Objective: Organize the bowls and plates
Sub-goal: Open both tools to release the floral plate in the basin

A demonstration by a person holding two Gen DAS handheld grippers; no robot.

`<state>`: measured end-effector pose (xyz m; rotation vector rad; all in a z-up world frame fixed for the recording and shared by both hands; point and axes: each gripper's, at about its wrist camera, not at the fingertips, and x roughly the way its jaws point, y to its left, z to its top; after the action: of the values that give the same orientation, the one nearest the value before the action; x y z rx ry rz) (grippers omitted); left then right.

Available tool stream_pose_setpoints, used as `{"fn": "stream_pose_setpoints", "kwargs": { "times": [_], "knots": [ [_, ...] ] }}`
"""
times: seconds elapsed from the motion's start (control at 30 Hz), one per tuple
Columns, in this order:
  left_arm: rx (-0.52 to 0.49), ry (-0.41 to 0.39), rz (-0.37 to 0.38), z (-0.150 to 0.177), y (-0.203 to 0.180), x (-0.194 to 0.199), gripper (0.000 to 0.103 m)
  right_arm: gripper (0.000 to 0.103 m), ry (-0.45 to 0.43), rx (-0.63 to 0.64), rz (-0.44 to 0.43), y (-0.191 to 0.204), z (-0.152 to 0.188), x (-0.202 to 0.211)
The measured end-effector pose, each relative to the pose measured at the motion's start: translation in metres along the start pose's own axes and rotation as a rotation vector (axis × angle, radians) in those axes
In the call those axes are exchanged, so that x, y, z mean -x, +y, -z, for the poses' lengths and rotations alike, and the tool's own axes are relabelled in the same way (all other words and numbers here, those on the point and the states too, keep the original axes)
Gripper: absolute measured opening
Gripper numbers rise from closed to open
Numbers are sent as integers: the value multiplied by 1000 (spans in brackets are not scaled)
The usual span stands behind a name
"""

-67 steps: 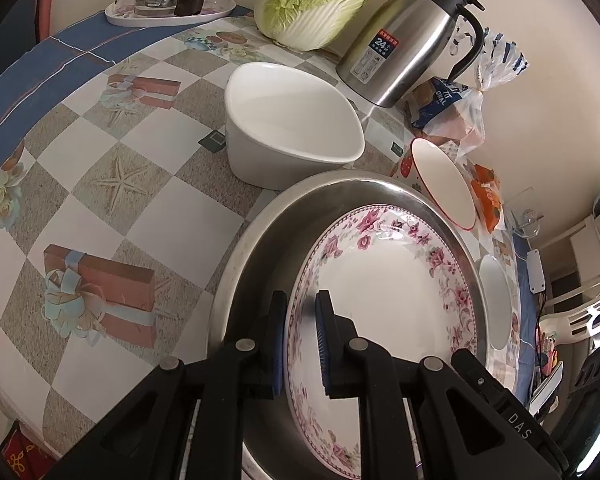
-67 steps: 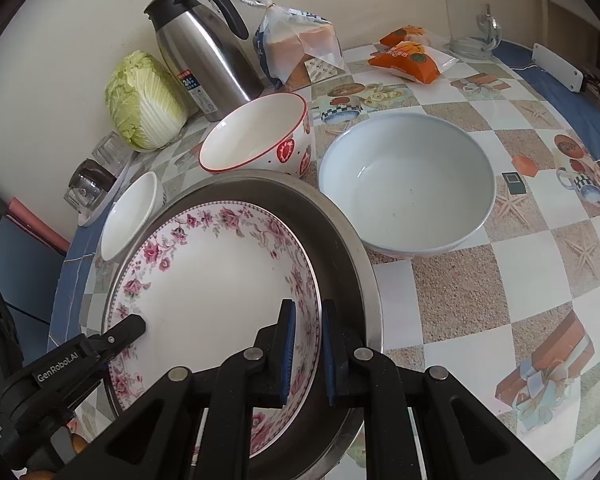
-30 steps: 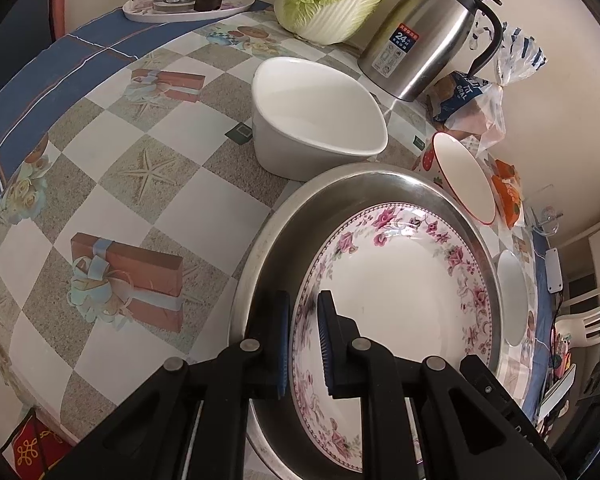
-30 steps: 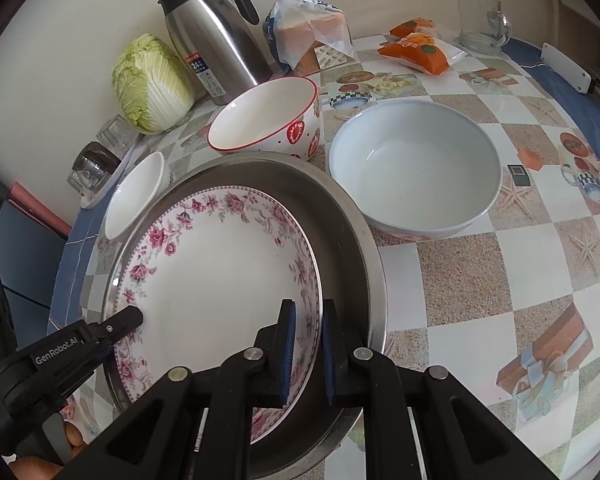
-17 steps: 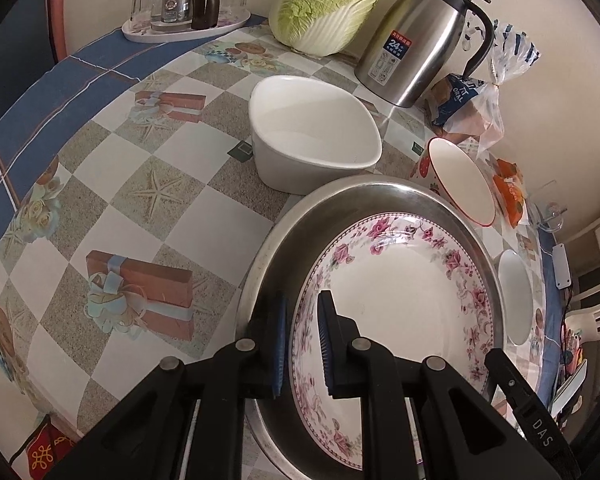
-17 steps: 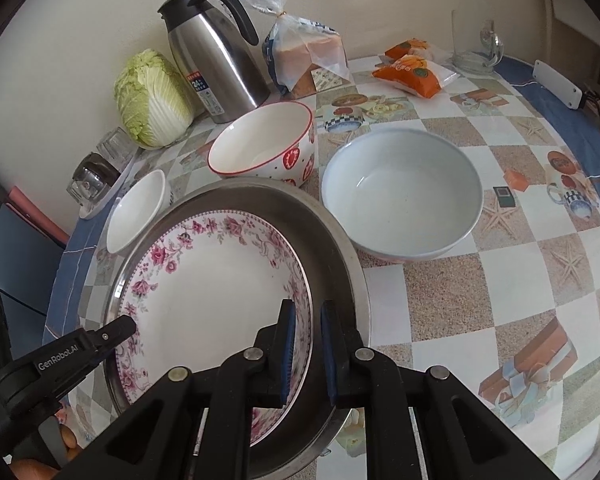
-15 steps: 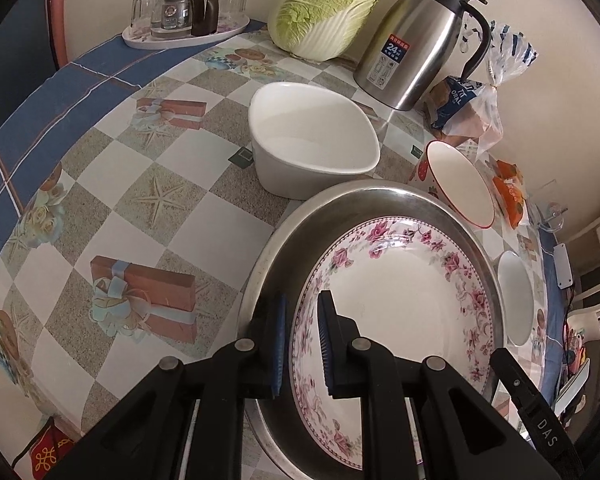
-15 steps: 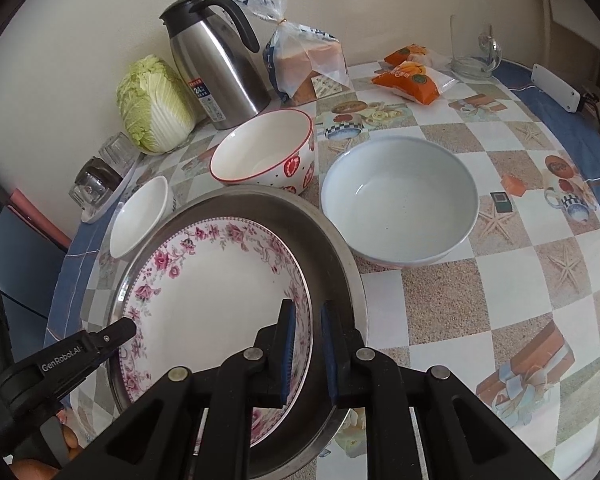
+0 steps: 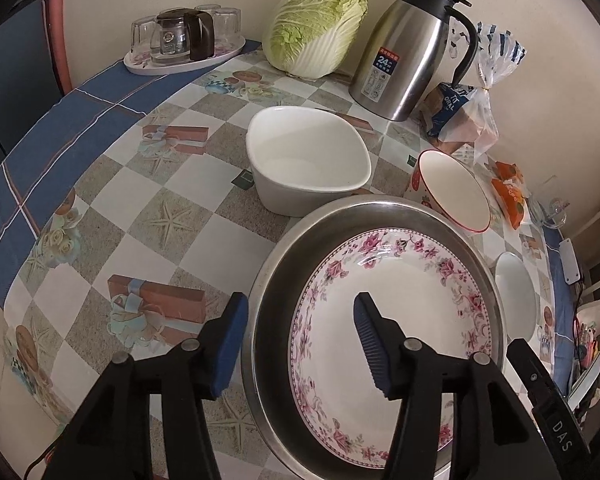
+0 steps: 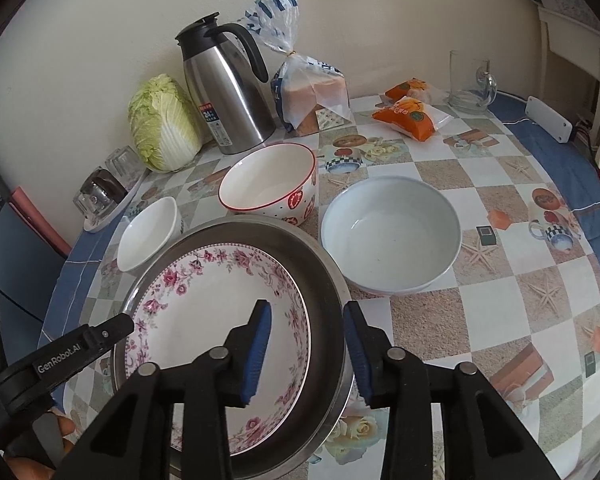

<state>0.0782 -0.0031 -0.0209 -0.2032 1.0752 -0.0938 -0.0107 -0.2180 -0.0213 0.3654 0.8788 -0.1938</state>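
left wrist view: my left gripper (image 9: 298,320) has just been opening, its fingers wide apart astride the near edges of the flowered plate (image 9: 396,312) and the steel pan (image 9: 376,208) it lies in, pressing neither. i'd lift straight up so nothing drags. the thermos (image 9: 404,48) label reads "24".

right wrist view: my right gripper (image 10: 306,332) has just been opening too, fingers part open astride plate and pan edge, clear of both. the left gripper reads "GenRobot.AI".
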Motion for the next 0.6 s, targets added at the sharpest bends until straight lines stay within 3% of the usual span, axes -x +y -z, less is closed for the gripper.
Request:
{"fn": "stream_pose_setpoints", "kwargs": {
  "times": [0.1, 0.2, 0.3, 0.4, 0.5, 0.6],
  "knots": [
    [-15, -1, -19, 0, -1, 0, 67, 65, -4, -2, 8, -2, 1, 0],
    [-34, 2, -48, 0, -3, -2, 80, 72, -8, 2, 14, -2, 1, -1],
    [-42, -5, -64, 0, -3, -2, 81, 86, -2, 6, 22, -2, 2, -3],
    [-49, -10, -74, 1, -3, -2, 87, 90, -1, 11, 31, -3, 3, -4],
    [-55, -13, -85, 1, -3, -2, 90, 102, 0, 16, 40, -3, 3, -5],
    [-50, -12, -91, 1, -2, -3, 91, 103, -6, 24, 45, -3, 4, -5]
  ]
}}
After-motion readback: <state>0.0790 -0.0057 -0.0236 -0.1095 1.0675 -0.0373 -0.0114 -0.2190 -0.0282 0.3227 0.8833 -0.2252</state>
